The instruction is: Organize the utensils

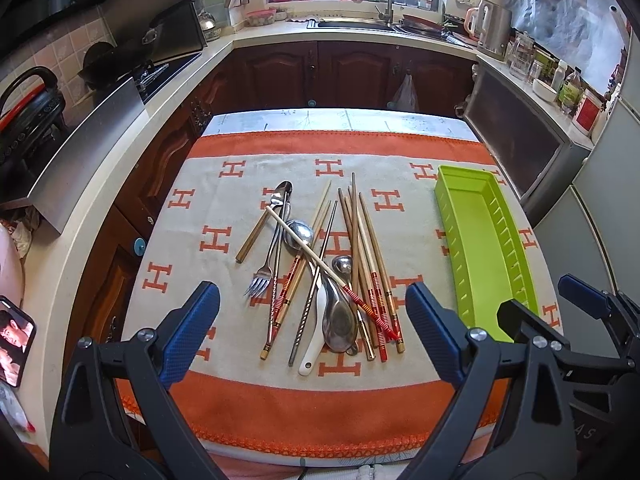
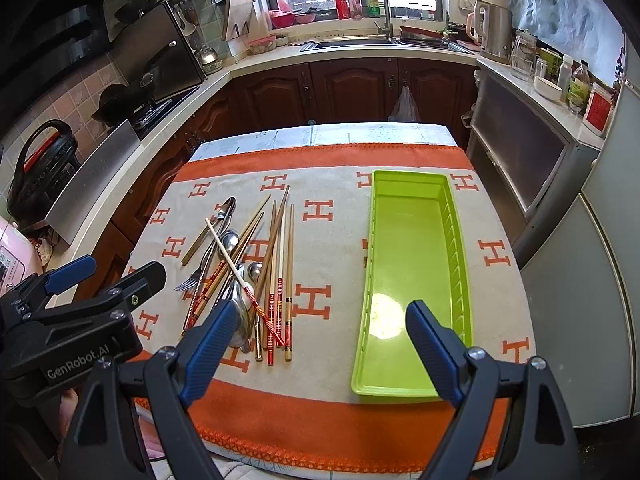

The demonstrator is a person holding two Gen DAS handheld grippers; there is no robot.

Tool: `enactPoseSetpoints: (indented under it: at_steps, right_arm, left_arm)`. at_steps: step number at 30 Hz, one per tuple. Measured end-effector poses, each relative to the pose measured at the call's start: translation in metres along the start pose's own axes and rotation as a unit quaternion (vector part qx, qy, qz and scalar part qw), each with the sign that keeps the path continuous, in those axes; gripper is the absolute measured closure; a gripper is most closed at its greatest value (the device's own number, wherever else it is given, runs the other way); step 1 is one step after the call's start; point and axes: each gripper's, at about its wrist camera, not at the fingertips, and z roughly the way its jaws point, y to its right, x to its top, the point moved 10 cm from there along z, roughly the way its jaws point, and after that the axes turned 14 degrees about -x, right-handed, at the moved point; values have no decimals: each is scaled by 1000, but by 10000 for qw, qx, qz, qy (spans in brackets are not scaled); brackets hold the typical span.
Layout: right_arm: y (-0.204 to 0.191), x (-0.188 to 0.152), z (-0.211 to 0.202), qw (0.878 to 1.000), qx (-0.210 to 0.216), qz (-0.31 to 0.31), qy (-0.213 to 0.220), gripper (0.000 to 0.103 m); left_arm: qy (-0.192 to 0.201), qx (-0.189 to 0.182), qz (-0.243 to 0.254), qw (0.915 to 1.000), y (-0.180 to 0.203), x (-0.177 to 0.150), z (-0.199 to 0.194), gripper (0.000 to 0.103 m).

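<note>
A pile of utensils (image 1: 320, 272) lies on the orange and cream cloth: several chopsticks (image 1: 368, 256), a fork (image 1: 262, 276), steel spoons (image 1: 340, 316) and a white spoon (image 1: 314, 348). The pile also shows in the right wrist view (image 2: 244, 276). A long green tray (image 1: 484, 248) stands empty to its right, also in the right wrist view (image 2: 416, 272). My left gripper (image 1: 316, 336) is open and empty, hovering above the near end of the pile. My right gripper (image 2: 320, 352) is open and empty, above the cloth between the pile and the tray's near end.
The table (image 1: 332, 118) stands in a kitchen with wooden cabinets (image 1: 352, 72) behind it. A counter with a stove (image 1: 152, 76) runs along the left, a grey cabinet (image 1: 524, 148) stands at the right. A phone (image 1: 14, 340) lies at the left edge.
</note>
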Motion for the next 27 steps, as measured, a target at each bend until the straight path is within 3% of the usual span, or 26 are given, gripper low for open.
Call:
enactPoseSetpoints:
  at_steps: [27]
  right_arm:
    - [-4, -3, -1, 10000, 12, -25, -2, 16]
  left_arm:
    - [18, 57, -8, 10000, -4, -4, -3, 10]
